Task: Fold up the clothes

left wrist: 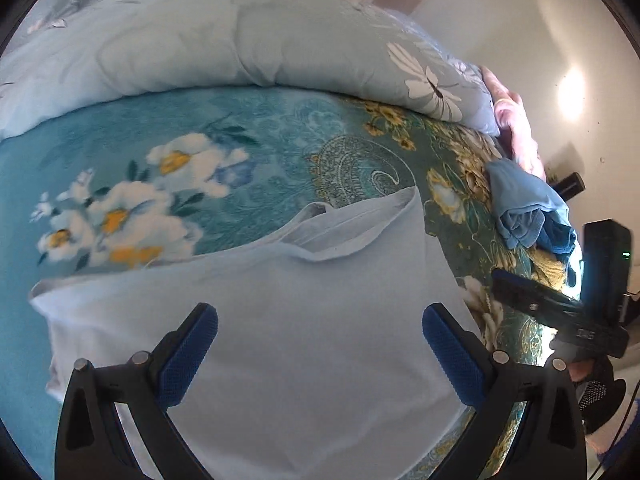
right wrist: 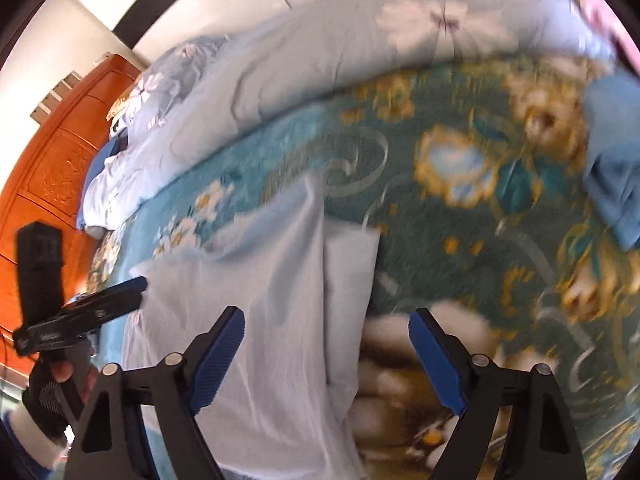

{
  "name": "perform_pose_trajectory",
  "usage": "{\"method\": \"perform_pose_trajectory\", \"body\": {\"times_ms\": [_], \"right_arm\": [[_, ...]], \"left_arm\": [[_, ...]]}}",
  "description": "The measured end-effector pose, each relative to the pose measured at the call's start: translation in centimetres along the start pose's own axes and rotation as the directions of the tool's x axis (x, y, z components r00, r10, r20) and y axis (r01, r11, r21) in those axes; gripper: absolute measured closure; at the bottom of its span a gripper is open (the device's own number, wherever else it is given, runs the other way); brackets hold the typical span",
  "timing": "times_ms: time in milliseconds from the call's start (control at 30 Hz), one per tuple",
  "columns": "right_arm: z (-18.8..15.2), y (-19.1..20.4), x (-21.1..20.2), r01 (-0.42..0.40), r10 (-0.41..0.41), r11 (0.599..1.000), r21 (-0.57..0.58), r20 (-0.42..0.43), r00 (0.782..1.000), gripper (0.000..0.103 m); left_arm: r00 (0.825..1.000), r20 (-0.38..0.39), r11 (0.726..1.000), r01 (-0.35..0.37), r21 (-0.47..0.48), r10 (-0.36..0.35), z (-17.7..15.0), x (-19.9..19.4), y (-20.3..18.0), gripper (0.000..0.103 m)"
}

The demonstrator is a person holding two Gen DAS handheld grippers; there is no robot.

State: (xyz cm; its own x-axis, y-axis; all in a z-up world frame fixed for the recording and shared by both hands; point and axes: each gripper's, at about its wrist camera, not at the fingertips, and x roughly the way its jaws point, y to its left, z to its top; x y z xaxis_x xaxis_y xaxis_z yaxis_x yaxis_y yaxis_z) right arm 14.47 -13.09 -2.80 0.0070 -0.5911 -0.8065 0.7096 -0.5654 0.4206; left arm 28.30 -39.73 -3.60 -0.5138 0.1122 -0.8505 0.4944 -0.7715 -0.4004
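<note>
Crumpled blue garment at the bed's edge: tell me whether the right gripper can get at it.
Probably yes: the crumpled blue garment lies uncovered on the bedspread, and the right gripper is open and empty.

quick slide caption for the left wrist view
Open left gripper poised over a pale blue shirt spread on a floral teal bedspread, crumpled blue garment at the bed's edge.
</note>
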Motion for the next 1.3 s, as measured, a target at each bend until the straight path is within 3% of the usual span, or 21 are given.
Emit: {"method": "perform_pose_trajectory", "body": {"times_ms": [67, 167, 300, 367, 400, 433, 767, 900, 1033, 1100, 1133, 1167, 1233, 1300], "right_arm": [[0.9, 0.7, -0.3, -0.007, 0.008, 1.0, -0.031, 0.024, 1.0, 0.022], [2.3, 2.4, 2.0, -0.046, 0.044, 0.995, -0.085, -0.021, 0.999, 0.039], [3.7, 4.6, 5.4, -0.083, 0.069, 0.985, -0.148, -0.098, 0.993, 0.073], [4.1, 5.5, 7.1, -0.075, 0.05, 0.98, -0.184, -0.134, 0.99, 0.09], [4.2, 5.8, 7.8, -0.063, 0.034, 0.977, -0.203, -0.146, 0.989, 0.096], [4.5, 5.8, 8.3, -0.054, 0.023, 0.976, -0.209, -0.149, 0.989, 0.096], [6.9, 4.3, 11.3, 0.019, -0.049, 0.985, -0.174, -0.173, 0.984, 0.097], [6.6, 4.6, 8.4, -0.013, -0.007, 0.985, -0.172, -0.118, 0.993, 0.095], [4.5, 3.4, 4.3, -0.014, 0.005, 0.993, -0.12, -0.077, 0.997, 0.093], [2.5, 2.2, 2.8, 0.019, -0.027, 0.996, -0.083, -0.09, 0.996, 0.092], [1.6, 1.6, 2.4, 0.029, -0.035, 0.998, -0.062, -0.104, 0.994, 0.089], [0.7, 1.0, 2.0, 0.038, -0.042, 0.999, -0.039, -0.118, 0.992, 0.085], [-1.2, -0.2, 1.6, 0.041, -0.04, 0.999, 0.009, -0.144, 0.989, 0.066], [-2.5, -0.8, 1.5, 0.039, -0.034, 0.999, 0.033, -0.149, 0.988, 0.063]], "left_arm": [[1.0, -0.003, 1.0, -0.007, -0.002, 0.007, 0.3, 0.0, 0.6, 0.001], [0.999, -0.004, 0.999, -0.033, -0.011, 0.033, 0.2, -0.5, 2.0, 0.001], [0.997, -0.017, 0.996, -0.079, -0.042, 0.079, -0.4, -1.2, 4.6, 0.004], [0.995, -0.026, 0.993, -0.102, -0.061, 0.101, -0.6, -1.5, 6.0, 0.025], [0.993, -0.03, 0.991, -0.115, -0.071, 0.113, -0.6, -1.5, 6.7, 0.029], [0.991, -0.035, 0.988, -0.129, -0.08, 0.127, -0.6, -1.4, 7.3, 0.034], [0.989, -0.029, 0.973, -0.15, -0.174, 0.148, -0.5, -1.2, 10.6, 0.035], [0.994, 0.007, 0.982, -0.111, -0.151, 0.114, -1.2, -2.8, 8.6, 0.033], [0.999, 0.041, 0.99, -0.028, -0.137, 0.034, -2.6, -3.9, 5.3, 0.033], [0.999, 0.048, 0.991, 0.012, -0.132, -0.006, -3.6, -3.6, 3.5, 0.026], [0.998, 0.05, 0.991, 0.03, -0.129, -0.023, -4.0, -3.2, 2.7, 0.018], [0.998, 0.048, 0.991, 0.043, -0.123, -0.037, -4.5, -2.8, 1.9, 0.017], [0.998, 0.033, 0.992, 0.055, -0.11, -0.052, -5.2, -1.6, 0.3, 0.017], [0.999, 0.009, 0.994, 0.047, -0.103, -0.046, -5.7, -0.4, -0.8, 0.014]]}}
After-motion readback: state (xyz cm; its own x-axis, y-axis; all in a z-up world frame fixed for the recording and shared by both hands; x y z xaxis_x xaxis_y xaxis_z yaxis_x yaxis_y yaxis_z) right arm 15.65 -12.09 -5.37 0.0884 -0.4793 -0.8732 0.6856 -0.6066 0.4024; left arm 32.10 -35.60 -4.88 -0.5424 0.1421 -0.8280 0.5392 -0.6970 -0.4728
